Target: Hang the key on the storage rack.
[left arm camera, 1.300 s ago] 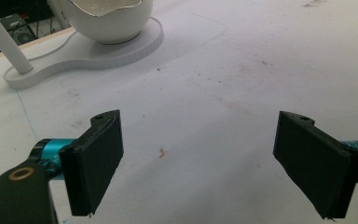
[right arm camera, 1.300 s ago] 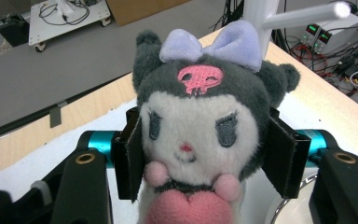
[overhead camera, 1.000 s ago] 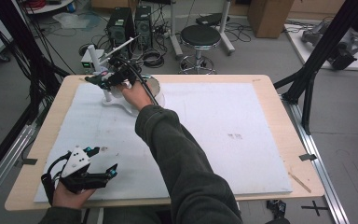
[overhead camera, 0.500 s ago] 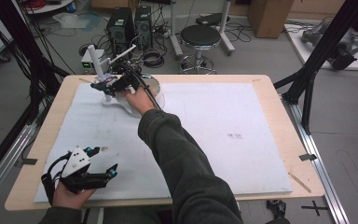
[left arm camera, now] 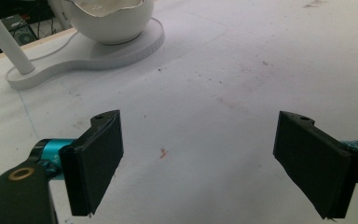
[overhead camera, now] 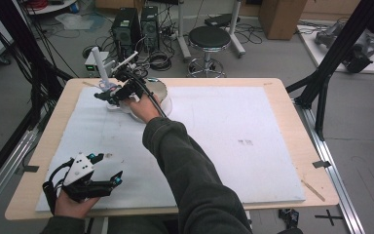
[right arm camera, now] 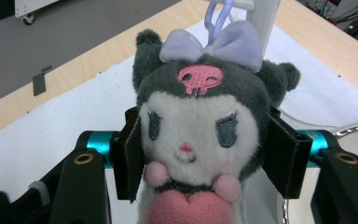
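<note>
My right gripper (right arm camera: pixel 205 154) is shut on a plush toy (right arm camera: pixel 200 116) with a dark grey hood, white face, pink skull mark and lilac bow. Its pads press the toy's head from both sides. A lilac loop (right arm camera: pixel 216 11) on the toy's top reaches up toward a white post (right arm camera: pixel 265 14). In the high view the right gripper (overhead camera: pixel 106 95) hangs at the far left of the table, over a white stand (overhead camera: pixel 112 107). My left gripper (overhead camera: pixel 108 168) rests near the front left corner. Its jaws stand wide apart over the bare mat (left arm camera: pixel 205 158).
The white stand has a flat base (left arm camera: pixel 88 51), a round bowl with a silvery inside (left arm camera: pixel 109 18) and a slanted post (left arm camera: pixel 4 42). A white mat (overhead camera: pixel 233 131) covers the wooden table (overhead camera: pixel 316 165). A stool (overhead camera: pixel 209 39) and computer cases (overhead camera: pixel 126 24) stand beyond the far edge.
The right gripper, with the plush in it, has shifted slightly down and toward the person beside the stand's post. The left hand has stayed still.
</note>
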`<state>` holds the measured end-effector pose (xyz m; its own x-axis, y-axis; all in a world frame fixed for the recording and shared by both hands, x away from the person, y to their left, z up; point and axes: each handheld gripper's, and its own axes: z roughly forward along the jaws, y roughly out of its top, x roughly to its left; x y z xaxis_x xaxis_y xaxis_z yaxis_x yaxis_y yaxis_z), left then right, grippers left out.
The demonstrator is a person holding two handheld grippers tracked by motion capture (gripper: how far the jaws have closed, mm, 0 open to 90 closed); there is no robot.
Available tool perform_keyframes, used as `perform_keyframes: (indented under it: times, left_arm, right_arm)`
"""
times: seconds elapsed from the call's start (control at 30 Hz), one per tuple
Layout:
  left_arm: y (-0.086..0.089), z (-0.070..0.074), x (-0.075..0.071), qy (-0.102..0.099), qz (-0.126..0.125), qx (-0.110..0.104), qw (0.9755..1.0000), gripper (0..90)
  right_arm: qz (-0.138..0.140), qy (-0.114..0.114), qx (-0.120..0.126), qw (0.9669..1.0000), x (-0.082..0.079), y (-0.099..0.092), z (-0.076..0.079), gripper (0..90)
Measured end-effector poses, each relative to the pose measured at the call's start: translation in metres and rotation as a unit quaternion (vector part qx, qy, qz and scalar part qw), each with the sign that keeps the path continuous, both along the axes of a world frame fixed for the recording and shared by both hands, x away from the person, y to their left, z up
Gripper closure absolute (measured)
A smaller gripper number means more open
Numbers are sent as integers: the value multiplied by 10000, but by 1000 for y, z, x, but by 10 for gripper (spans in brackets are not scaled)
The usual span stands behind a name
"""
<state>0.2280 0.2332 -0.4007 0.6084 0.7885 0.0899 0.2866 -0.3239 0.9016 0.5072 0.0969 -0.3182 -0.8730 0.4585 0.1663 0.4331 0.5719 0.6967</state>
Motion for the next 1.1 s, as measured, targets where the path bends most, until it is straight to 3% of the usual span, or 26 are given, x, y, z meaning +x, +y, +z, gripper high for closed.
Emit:
perform_keyframes:
  times: [0.23,1.1]
  left_arm:
    - [0,0,0,7,-15,8,10000,163]
    - [-1,0,0,-28,3,4,10000,163]
  right_arm:
    - [-22,72,-141,9999,-1,3,-4,350]
    - [57,241,-140,9996,-2,3,-7,296]
